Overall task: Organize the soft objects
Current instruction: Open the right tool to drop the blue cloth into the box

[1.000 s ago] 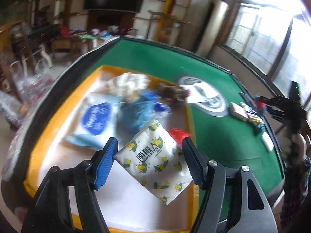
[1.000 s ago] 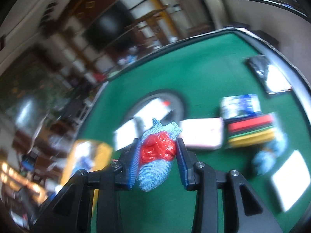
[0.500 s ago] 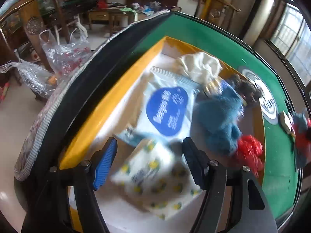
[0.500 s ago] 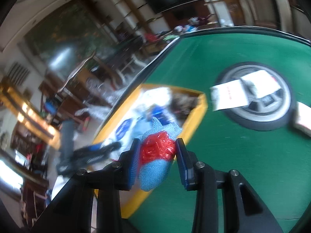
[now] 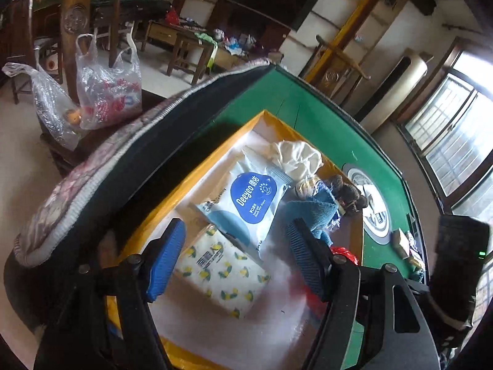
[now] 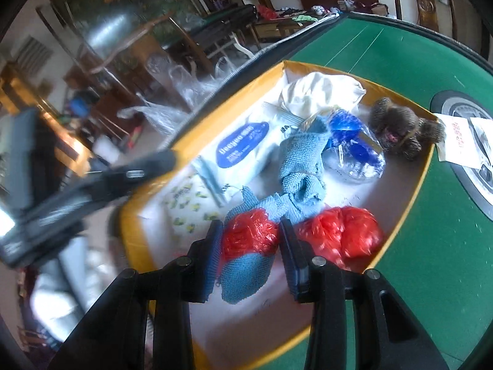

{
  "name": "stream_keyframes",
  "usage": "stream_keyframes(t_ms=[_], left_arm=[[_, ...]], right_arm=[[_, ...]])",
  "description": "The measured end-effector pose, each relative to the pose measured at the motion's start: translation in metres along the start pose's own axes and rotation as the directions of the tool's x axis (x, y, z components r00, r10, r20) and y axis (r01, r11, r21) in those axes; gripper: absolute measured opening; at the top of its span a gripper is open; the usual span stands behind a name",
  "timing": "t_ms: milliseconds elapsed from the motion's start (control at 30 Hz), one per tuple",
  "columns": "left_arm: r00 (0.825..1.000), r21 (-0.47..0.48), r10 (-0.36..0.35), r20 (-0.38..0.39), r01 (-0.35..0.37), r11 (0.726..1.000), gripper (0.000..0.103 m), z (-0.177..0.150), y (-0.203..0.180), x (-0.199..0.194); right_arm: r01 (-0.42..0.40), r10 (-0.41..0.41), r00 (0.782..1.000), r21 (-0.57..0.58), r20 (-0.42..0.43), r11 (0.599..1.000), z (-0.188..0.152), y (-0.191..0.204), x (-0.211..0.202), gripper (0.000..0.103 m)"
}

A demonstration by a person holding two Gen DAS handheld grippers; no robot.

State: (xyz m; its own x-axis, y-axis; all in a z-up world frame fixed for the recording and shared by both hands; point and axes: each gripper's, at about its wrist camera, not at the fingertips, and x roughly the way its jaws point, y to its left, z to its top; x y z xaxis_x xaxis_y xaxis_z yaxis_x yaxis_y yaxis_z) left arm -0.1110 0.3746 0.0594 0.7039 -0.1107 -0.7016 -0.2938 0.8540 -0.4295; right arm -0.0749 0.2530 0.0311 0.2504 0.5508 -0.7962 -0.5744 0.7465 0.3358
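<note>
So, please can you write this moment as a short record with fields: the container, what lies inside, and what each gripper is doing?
container: yellow-rimmed box on the green table
inside: wet wipes pack, lemon-print tissue pack, white cloth, blue cloth, red plastic bag, brown plush
left gripper: open above the lemon-print tissue pack, pads not touching it
right gripper: shut on a blue cloth and red plastic bundle, over the box

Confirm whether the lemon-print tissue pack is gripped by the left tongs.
No: the lemon-print tissue pack lies in the yellow box, with the left tongs open and clear of it.
</note>
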Motion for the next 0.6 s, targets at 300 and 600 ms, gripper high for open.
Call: stream_keyframes(t_ms=[300, 600], left_arm=[[0.999, 0.002, -0.023, 0.045, 0.023, 1.0, 0.071, -0.007, -0.005, -0.018], [0.983, 0.162, -0.182, 0.04, 0.173, 0.971, 0.074, -0.034, -0.066, -0.029]], right_arm=[[-0.02, 0.019, 0.998, 0.014, 0.063, 1.0, -0.002, -0.006, -0.019, 0.056], [0.07, -0.117, 0.964, 0.196, 0.241, 0.978, -0.049, -0.097, -0.102, 0.06]])
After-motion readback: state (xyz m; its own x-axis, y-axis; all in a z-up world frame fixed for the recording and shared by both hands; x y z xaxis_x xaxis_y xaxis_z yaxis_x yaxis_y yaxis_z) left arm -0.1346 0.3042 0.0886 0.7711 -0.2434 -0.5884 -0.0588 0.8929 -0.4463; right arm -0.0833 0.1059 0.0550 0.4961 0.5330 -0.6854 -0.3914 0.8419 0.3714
